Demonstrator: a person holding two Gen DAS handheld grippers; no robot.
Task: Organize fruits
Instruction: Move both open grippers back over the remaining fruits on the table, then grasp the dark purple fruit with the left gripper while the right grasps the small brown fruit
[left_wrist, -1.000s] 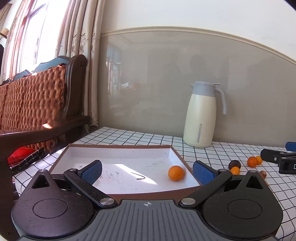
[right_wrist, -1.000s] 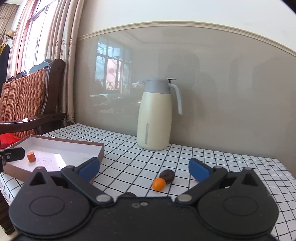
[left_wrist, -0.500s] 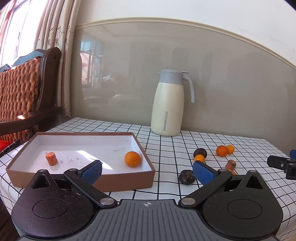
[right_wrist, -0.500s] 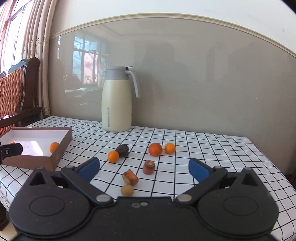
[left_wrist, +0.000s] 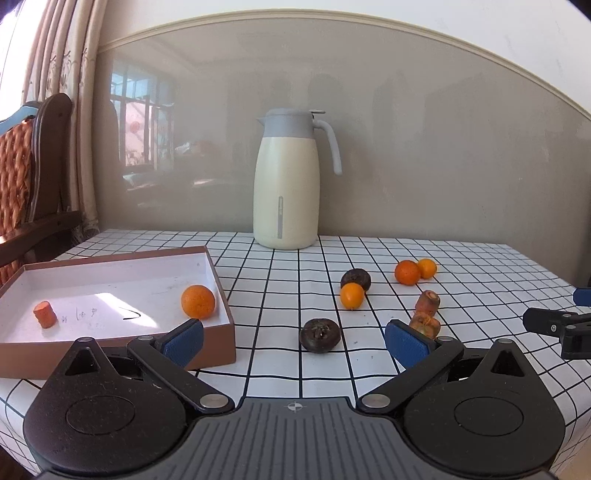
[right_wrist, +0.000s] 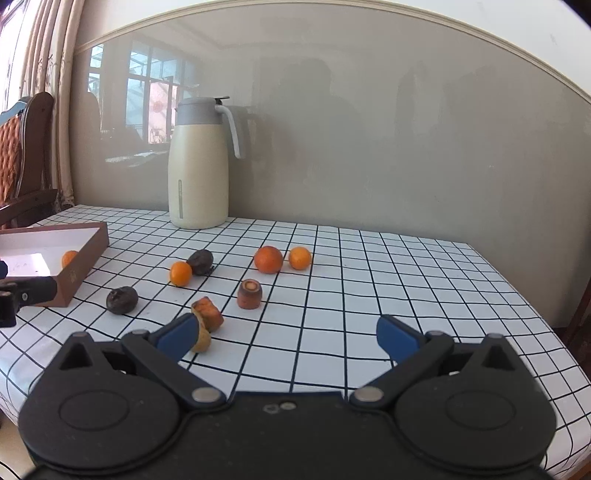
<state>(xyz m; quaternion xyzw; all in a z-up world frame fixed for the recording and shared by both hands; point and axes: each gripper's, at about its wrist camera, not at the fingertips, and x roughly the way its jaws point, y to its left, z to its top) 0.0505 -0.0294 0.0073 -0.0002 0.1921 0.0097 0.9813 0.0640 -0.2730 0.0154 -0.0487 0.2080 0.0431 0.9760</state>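
Note:
A brown box with a white inside (left_wrist: 218, 343) sits at the table's left; it holds an orange (left_wrist: 197, 301) and a carrot piece (left_wrist: 45, 314). On the checked cloth lie two dark fruits (left_wrist: 319, 335) (left_wrist: 355, 278), three small oranges (left_wrist: 352, 295) (left_wrist: 407, 272) (left_wrist: 426, 267) and carrot pieces (left_wrist: 427, 301) (right_wrist: 250, 293) (right_wrist: 208, 314). My left gripper (left_wrist: 294, 341) is open and empty, with the nearer dark fruit just beyond its fingertips. My right gripper (right_wrist: 287, 336) is open and empty; its left finger (right_wrist: 177, 335) stands in front of a small yellowish fruit (right_wrist: 202, 339).
A cream thermos jug (left_wrist: 287, 184) with a grey lid stands at the back against the grey wall. A wooden chair (left_wrist: 33, 177) and curtains are at the left. The table's right edge (right_wrist: 543, 314) drops off nearby.
Both grippers have swung right, away from the box toward the scattered fruit. The left gripper has pulled back from over the box. Both stay open.

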